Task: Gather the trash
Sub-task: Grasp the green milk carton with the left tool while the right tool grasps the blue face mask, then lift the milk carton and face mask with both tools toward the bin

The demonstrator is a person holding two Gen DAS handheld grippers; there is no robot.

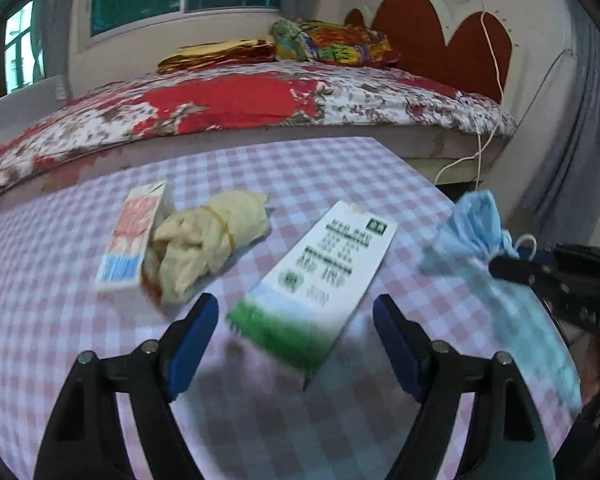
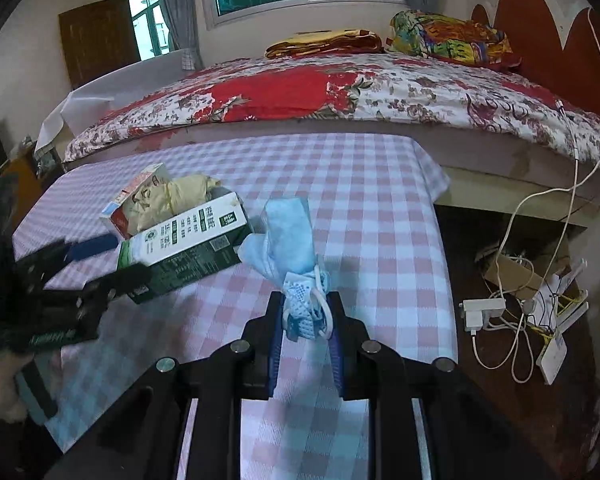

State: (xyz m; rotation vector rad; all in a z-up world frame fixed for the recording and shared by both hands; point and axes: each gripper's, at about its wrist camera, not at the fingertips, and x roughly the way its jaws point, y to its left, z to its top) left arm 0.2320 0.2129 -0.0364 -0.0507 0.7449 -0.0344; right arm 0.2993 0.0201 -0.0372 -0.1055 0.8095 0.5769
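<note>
the right gripper (image 2: 306,320) is clamped narrow on the bunched end of a crumpled blue face mask (image 2: 288,236), which rises from the pads above the checked tablecloth (image 2: 360,208). the left gripper (image 1: 296,336) stands wide, nothing pressed between its pads, with a green-and-white carton (image 1: 320,272) lying flat just ahead. further left, a small orange-and-blue box (image 1: 130,236) touches a yellow cloth bundle (image 1: 208,240).

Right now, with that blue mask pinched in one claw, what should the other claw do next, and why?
Probably ease the left gripper forward and close on the green carton. Its jaws stand open with the carton's near end just ahead of them, while the right gripper already holds the mask.
</note>
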